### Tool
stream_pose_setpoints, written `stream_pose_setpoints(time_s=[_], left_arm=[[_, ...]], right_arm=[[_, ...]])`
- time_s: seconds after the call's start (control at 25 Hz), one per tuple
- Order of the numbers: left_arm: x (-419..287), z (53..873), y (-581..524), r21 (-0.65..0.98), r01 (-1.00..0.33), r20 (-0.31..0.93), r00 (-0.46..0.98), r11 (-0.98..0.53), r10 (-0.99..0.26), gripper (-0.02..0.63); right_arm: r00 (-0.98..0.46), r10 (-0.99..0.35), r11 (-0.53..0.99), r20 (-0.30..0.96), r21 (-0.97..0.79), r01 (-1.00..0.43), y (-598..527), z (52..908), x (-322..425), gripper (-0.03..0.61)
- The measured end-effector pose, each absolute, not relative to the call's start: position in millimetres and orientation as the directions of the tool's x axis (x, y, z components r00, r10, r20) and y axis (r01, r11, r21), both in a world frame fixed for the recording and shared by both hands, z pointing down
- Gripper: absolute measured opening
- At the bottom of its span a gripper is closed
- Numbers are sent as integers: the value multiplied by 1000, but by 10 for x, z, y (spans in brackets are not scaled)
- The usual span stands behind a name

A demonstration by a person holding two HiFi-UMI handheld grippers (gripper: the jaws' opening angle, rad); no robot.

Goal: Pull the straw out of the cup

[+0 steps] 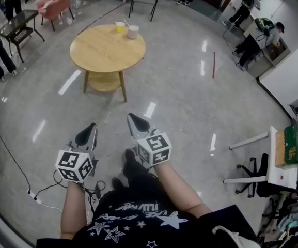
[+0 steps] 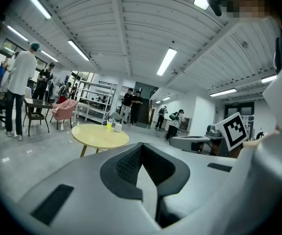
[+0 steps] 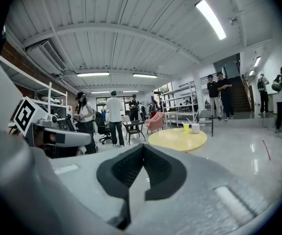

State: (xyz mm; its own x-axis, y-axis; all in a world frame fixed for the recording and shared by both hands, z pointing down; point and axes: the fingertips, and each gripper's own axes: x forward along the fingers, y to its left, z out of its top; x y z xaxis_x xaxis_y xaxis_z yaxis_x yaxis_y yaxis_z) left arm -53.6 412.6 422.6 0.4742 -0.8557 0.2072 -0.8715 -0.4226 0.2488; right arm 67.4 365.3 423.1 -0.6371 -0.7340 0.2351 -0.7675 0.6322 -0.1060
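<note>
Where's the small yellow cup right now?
In the head view, the small yellow cup stands at the far edge of the round wooden table, just left of a white cup.

head view looks down — all share table (image 1: 105,50).

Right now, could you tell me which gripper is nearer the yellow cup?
Right, by a little. The right gripper sits almost straight before the yellow cup; the left gripper is farther back and to its left. Both are well short of its table.
</note>
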Motion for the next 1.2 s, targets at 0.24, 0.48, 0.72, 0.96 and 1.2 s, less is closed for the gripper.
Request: stream_pose_setpoints(time_s=[0.24, 0.48, 0.72, 0.96, 1.2], left_arm=[[-556, 4255, 3902, 243, -882, 218, 455, -403, -863, 6], [-641, 4372, 3503, 240, -895, 232, 428, -375, -874, 6], [-645, 4453, 2963, 251, -898, 256, 421, -361, -870, 6], [-586, 4507, 2347, 251, -903, 266, 412, -350, -872, 6], [-562, 4456, 1896, 245, -910, 276, 396, -334, -876, 6]], right_arm=[[-652, -722, 643, 232, -124, -756, 3366, 4270, 639, -2], [-664, -710, 649, 234, -149, -746, 2886, 4373, 594, -2], [-660, -706, 638, 255, -176, -750, 2320, 4461, 610, -2], [-665, -699, 645, 264, -170, -745, 1736, 4504, 662, -2], [-680, -687, 660, 257, -170, -731, 1268, 4438, 677, 0]])
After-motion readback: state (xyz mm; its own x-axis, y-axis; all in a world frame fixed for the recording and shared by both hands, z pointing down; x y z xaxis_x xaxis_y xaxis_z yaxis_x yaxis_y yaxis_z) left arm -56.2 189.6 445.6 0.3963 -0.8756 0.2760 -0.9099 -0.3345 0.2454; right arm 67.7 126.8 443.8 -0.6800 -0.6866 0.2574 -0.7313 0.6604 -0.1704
